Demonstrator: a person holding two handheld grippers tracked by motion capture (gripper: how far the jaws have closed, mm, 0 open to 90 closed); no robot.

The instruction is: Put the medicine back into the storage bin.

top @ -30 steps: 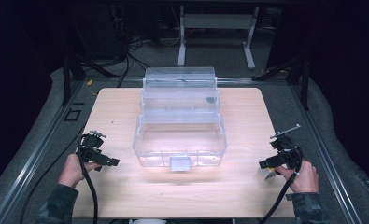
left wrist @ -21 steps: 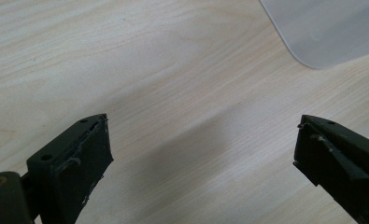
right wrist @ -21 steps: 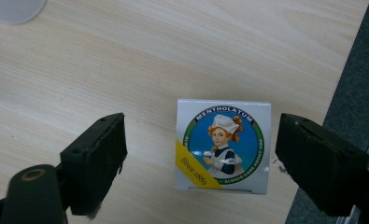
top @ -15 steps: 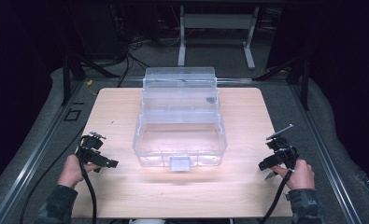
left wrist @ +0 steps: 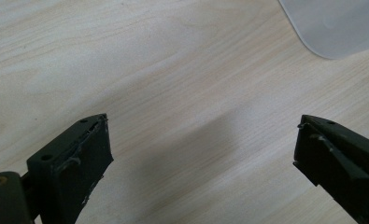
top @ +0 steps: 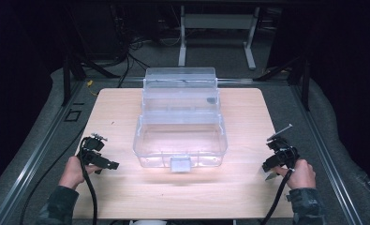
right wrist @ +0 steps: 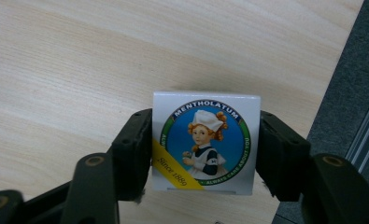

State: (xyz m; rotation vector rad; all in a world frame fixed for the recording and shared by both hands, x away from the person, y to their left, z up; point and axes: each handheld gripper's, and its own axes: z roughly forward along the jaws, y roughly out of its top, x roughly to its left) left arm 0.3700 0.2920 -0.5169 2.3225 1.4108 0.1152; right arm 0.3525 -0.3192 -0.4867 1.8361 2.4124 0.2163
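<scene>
A small white Mentholatum box (right wrist: 205,140) with a round blue picture lies on the wooden table (top: 126,112) near its right edge. My right gripper (right wrist: 205,154) has just been closing its jaws, and both black pads now press on the box's two sides. From above, that gripper (top: 270,169) sits at the right front of the table with the white box (top: 270,176) under it. My left gripper (top: 107,168) rests at the left front, jaws wide open (left wrist: 203,140) over bare wood with nothing between them.
A large clear plastic storage box (top: 180,126) with its lid standing open fills the table's middle; one rounded corner (left wrist: 331,23) is seen from the left gripper. Grey carpet and a metal rail (right wrist: 359,135) run just past the table's right edge.
The right gripper's jaws have drawn in onto the small white box, and the right hand shifted slightly. The left gripper and the clear box have not moved.
</scene>
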